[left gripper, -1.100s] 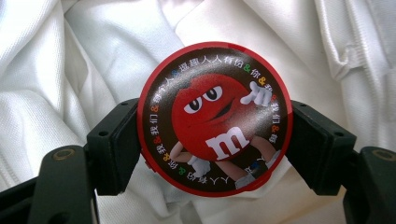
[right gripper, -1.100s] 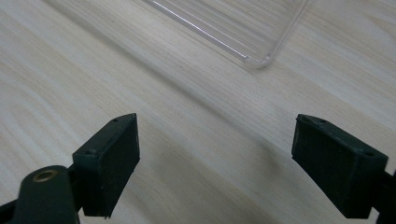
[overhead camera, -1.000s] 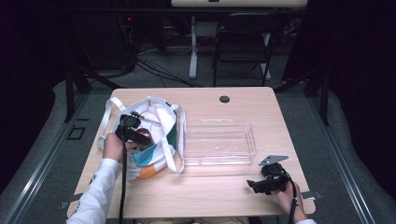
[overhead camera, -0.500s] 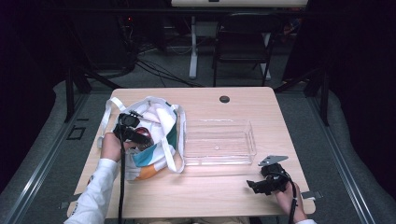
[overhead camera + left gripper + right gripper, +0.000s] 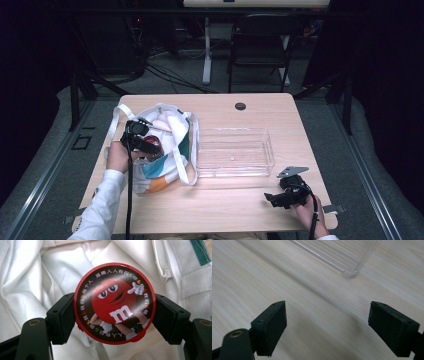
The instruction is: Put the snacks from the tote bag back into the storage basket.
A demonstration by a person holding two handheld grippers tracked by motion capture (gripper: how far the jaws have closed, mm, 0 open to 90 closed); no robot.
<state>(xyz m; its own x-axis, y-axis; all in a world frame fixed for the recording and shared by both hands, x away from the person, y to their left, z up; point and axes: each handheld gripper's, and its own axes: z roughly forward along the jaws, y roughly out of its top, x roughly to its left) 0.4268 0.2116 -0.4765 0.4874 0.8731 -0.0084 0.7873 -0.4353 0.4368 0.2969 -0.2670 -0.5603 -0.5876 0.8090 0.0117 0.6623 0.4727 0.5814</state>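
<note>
A light wooden table [image 5: 220,210] carries a white tote bag [image 5: 167,150] at left, a clear plastic tray [image 5: 235,159] mid-right and a black grommet [image 5: 240,106] far

We wear a white sleeve [image 5: 102,200] on our left arm. Both hand-held grippers are black, with blocky pads [image 5: 270,328], brass screws [image 5: 34,322] and trailing black cables [image 5: 129,200]; the right hand-held gripper [image 5: 272,198] carries a grey three-cornered plate [image 5: 292,171].

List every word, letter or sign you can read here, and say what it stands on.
"m", white, on the red character's chest on the round red tin, held in the left gripper over the white tote bag.
A ring of small Chinese characters with coloured "&" signs runs round the tin's rim; too small to quote reliably.
Nothing else is legible.
</note>
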